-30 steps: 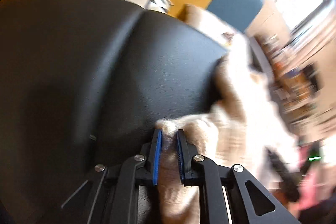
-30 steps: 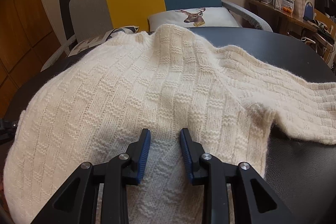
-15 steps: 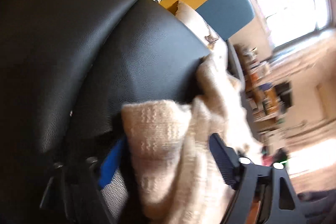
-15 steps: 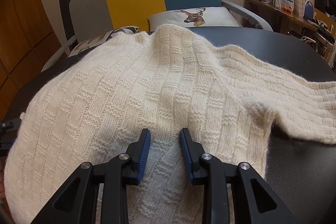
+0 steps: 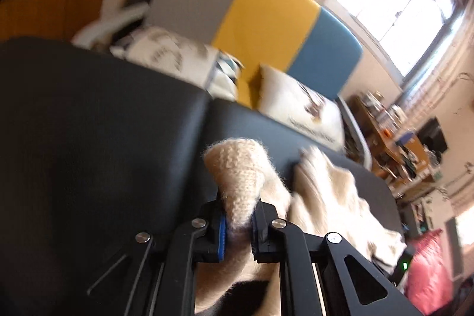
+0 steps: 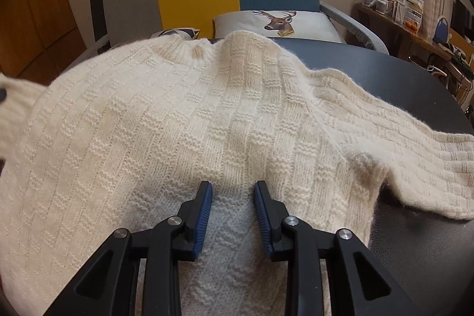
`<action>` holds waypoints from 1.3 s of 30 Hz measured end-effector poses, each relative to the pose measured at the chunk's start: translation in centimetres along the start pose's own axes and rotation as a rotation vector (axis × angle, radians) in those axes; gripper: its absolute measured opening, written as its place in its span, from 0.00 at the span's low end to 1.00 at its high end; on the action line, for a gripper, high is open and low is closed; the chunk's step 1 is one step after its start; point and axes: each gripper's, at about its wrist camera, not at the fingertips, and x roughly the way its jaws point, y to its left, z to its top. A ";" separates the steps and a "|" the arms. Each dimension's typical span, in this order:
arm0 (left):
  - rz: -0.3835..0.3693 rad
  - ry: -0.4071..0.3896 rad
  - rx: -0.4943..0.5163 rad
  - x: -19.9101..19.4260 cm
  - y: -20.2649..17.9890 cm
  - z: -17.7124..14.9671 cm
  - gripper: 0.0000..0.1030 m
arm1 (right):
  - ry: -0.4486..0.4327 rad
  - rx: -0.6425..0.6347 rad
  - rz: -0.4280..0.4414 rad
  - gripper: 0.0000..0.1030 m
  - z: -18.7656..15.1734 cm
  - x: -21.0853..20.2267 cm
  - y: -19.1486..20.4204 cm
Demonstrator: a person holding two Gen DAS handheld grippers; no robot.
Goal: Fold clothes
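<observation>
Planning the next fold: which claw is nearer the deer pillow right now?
Hard to call. The left claw grips a sweater sleeve cuff, the deer pillow just beyond it. The right claw sits at the hem, the sweater's whole body between.
</observation>
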 end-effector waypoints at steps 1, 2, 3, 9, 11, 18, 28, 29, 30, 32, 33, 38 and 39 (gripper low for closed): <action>0.026 -0.021 -0.012 -0.8 0.9 1.1 0.12 | 0.007 -0.027 -0.008 0.28 0.2 0.1 0.1; 0.044 -0.036 -0.021 -1.7 1.6 1.7 0.12 | 0.013 -0.053 -0.016 0.28 0.3 0.2 0.2; 0.065 -0.058 -0.035 -2.9 2.8 2.2 0.12 | 0.019 -0.079 -0.026 0.28 0.5 0.3 0.2; 0.230 -0.131 -0.021 -6.5 7.2 4.2 0.12 | 0.015 -0.089 -0.041 0.28 0.8 0.7 -0.7; 0.289 -0.149 0.024 -6.7 8.2 3.8 0.12 | 0.011 -0.095 -0.047 0.28 0.6 0.6 -0.6; 0.413 -0.072 0.122 -3.4 12.1 0.4 0.19 | 0.005 -0.104 -0.053 0.29 0.6 0.8 -0.9; 0.282 0.020 -0.065 -3.4 16.7 -3.9 0.37 | 0.000 -0.113 -0.056 0.30 0.7 0.8 -1.0; 0.277 0.021 -0.072 -3.6 17.0 -3.9 0.38 | -0.001 -0.114 -0.057 0.30 0.7 0.8 -1.0; 0.265 0.027 -0.088 -3.9 17.4 -3.9 0.40 | -0.001 -0.114 -0.057 0.30 0.7 0.8 -1.0; 0.228 0.031 -0.132 -4.5 18.1 -3.9 0.42 | -0.002 -0.115 -0.057 0.30 0.7 0.7 -1.0; 0.205 0.028 -0.167 -5.1 18.9 -3.8 0.44 | -0.002 -0.115 -0.057 0.30 0.7 0.7 -1.0; 0.209 -0.025 -0.268 -7.2 21.6 -3.3 0.50 | -0.004 -0.119 -0.061 0.30 0.7 0.7 -0.9; 0.226 -0.030 -0.293 -7.4 22.2 -2.9 0.50 | -0.004 -0.121 -0.063 0.30 0.7 0.7 -0.8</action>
